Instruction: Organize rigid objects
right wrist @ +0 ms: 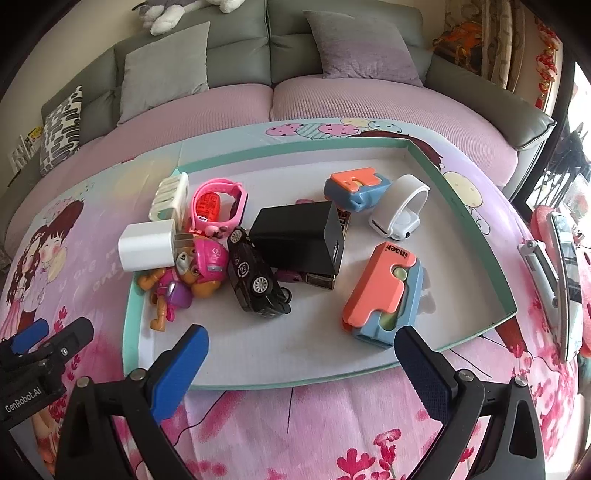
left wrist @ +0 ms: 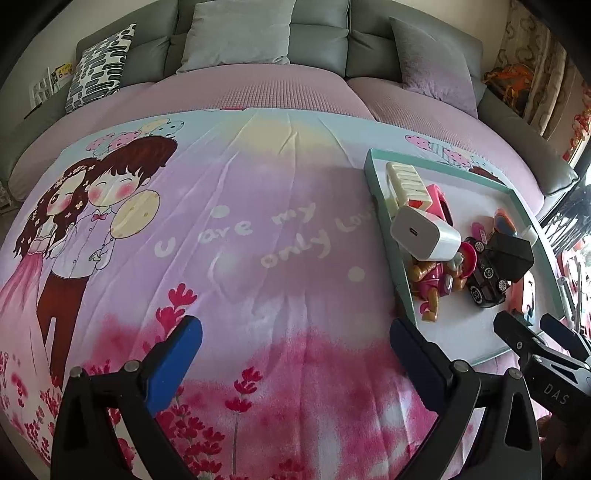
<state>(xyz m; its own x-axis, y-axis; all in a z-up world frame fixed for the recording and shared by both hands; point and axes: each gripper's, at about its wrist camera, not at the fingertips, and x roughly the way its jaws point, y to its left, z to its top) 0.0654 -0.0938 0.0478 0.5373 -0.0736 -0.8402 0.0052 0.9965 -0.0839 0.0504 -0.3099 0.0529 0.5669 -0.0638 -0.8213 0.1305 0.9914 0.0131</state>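
A teal-rimmed white tray [right wrist: 461,206] lies on the cartoon cloth and holds several small objects: a white charger [right wrist: 147,247], a pink dog toy [right wrist: 192,273], a black toy car [right wrist: 255,277], a black box [right wrist: 299,236], a pink watch [right wrist: 218,203], a cream clip [right wrist: 170,195], two orange-and-blue gadgets [right wrist: 384,291], and a white band [right wrist: 402,210]. My right gripper [right wrist: 299,350] is open and empty over the tray's near edge. My left gripper [left wrist: 295,347] is open and empty over the cloth, left of the tray [left wrist: 402,291]. The right gripper also shows in the left wrist view [left wrist: 532,325].
The printed cloth [left wrist: 221,236] covers a pink surface in front of a grey sofa [left wrist: 317,33] with cushions. A red item with a silver object [right wrist: 557,280] lies right of the tray. The left gripper also shows in the right wrist view [right wrist: 55,336].
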